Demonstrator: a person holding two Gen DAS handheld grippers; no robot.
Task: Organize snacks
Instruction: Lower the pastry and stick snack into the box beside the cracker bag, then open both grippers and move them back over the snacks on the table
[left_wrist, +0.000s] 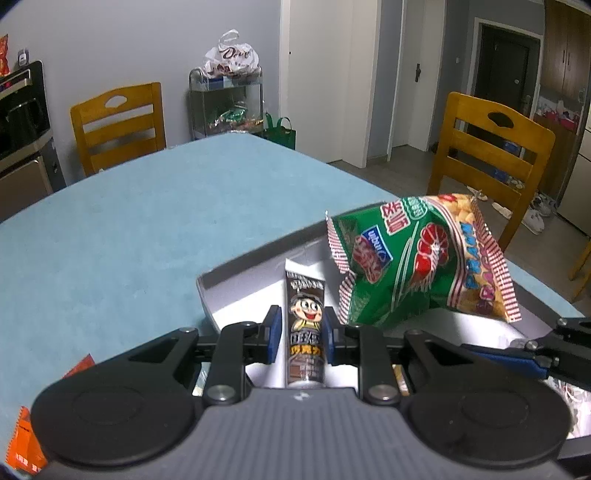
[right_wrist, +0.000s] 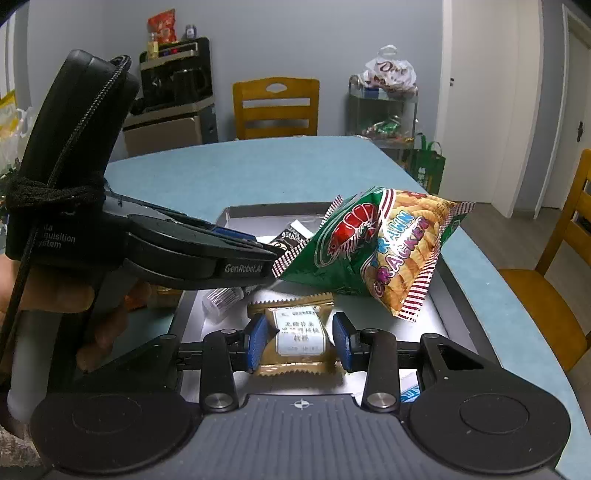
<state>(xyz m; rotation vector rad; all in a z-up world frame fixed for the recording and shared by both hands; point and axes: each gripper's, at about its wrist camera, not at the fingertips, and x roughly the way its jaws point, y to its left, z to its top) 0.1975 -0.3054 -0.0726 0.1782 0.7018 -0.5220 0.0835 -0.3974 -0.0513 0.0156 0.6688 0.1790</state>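
A wide blue table (left_wrist: 129, 229) fills the view ahead of both handheld grippers, with wooden chairs standing well beyond it. On the table, directly below and in front of both grippers, sits a shallow grey tray (left_wrist: 236, 266) with a white floor. The largest snack is a green prawn cracker bag (left_wrist: 417, 258), puffed and tilted up inside the tray, ahead and to the right of the left gripper (left_wrist: 302, 332). From the right gripper's camera the bag lies just ahead and slightly right, and its lower striped corner sits at the tip of the left gripper; whether they touch cannot be told. A gold wrapped packet (right_wrist: 299, 321) with a white label lies squarely between the blue pads of the right gripper (right_wrist: 301, 341), which is half closed and pinching the packet at its sides, over the tray floor. A slim brown stick snack (left_wrist: 304, 288) with a cartoon face runs straight forward between the left gripper's pads, which are clenched tightly on its middle, its far end pointing toward the tray's back wall. A person's hand (right_wrist: 55, 291) grips the left gripper's handle. Orange packets (left_wrist: 26, 439) lie on the table, low to the left gripper's left.
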